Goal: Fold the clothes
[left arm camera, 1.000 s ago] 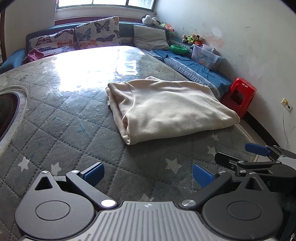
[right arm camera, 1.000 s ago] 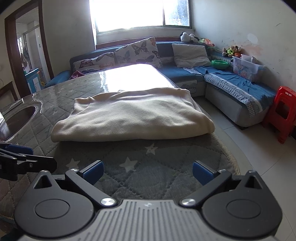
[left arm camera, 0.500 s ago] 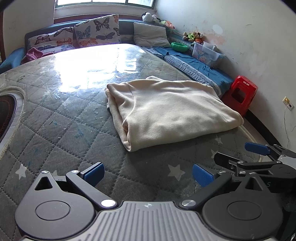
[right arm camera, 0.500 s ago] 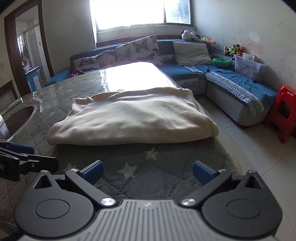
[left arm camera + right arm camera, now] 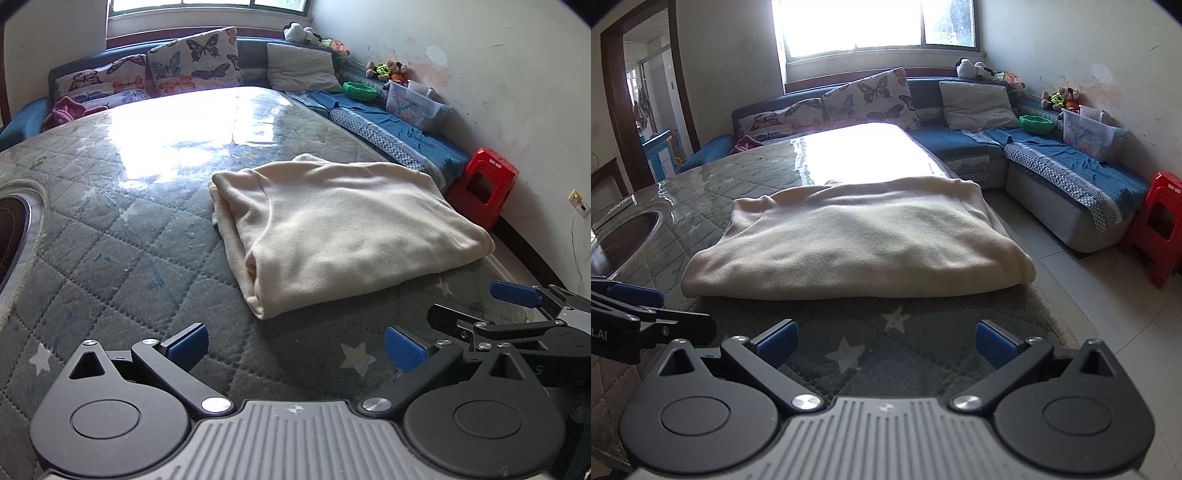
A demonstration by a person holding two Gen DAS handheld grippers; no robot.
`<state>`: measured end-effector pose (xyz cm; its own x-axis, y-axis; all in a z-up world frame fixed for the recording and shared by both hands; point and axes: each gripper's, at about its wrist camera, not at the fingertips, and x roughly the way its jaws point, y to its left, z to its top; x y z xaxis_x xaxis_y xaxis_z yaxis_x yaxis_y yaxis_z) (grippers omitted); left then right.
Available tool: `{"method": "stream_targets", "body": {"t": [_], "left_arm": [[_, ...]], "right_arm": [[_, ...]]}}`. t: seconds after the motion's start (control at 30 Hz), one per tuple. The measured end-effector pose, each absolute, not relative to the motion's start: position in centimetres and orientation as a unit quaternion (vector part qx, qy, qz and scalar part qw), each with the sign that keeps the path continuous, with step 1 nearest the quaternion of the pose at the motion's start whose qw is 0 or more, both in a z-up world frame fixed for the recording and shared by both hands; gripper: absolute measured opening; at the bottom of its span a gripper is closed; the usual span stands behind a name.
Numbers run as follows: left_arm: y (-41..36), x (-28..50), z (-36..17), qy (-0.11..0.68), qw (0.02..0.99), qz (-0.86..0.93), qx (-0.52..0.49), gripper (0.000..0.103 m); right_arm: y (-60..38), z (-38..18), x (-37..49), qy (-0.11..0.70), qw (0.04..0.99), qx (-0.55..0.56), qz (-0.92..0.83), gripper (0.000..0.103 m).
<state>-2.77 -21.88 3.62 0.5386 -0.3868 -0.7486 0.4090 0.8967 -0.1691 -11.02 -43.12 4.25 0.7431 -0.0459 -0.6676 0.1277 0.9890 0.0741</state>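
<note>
Over the last second I have brought both grippers nearer the folded cream garment (image 5: 343, 225), which now fills mid-frame on the quilted table (image 5: 110, 258). My left gripper (image 5: 295, 341) and right gripper (image 5: 884, 339) hover just short of its near edge — fingers apart, empty. I judge another fold, or finishing, comes next.

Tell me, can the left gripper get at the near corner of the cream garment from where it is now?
Probably yes. The left gripper is open, and only bare quilted cover lies between it and the cream garment.
</note>
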Motion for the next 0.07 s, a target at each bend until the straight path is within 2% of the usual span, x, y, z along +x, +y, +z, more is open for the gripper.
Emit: {"method": "stream_targets", "body": {"t": [0.07], "left_arm": [[-21.8,-2.62,3.63,0.424,0.876,-0.229,0.013,0.103]], "right_arm": [[-43.19,4.2,-10.89,0.357,0.931,0.058,-0.047,0.103]]}}
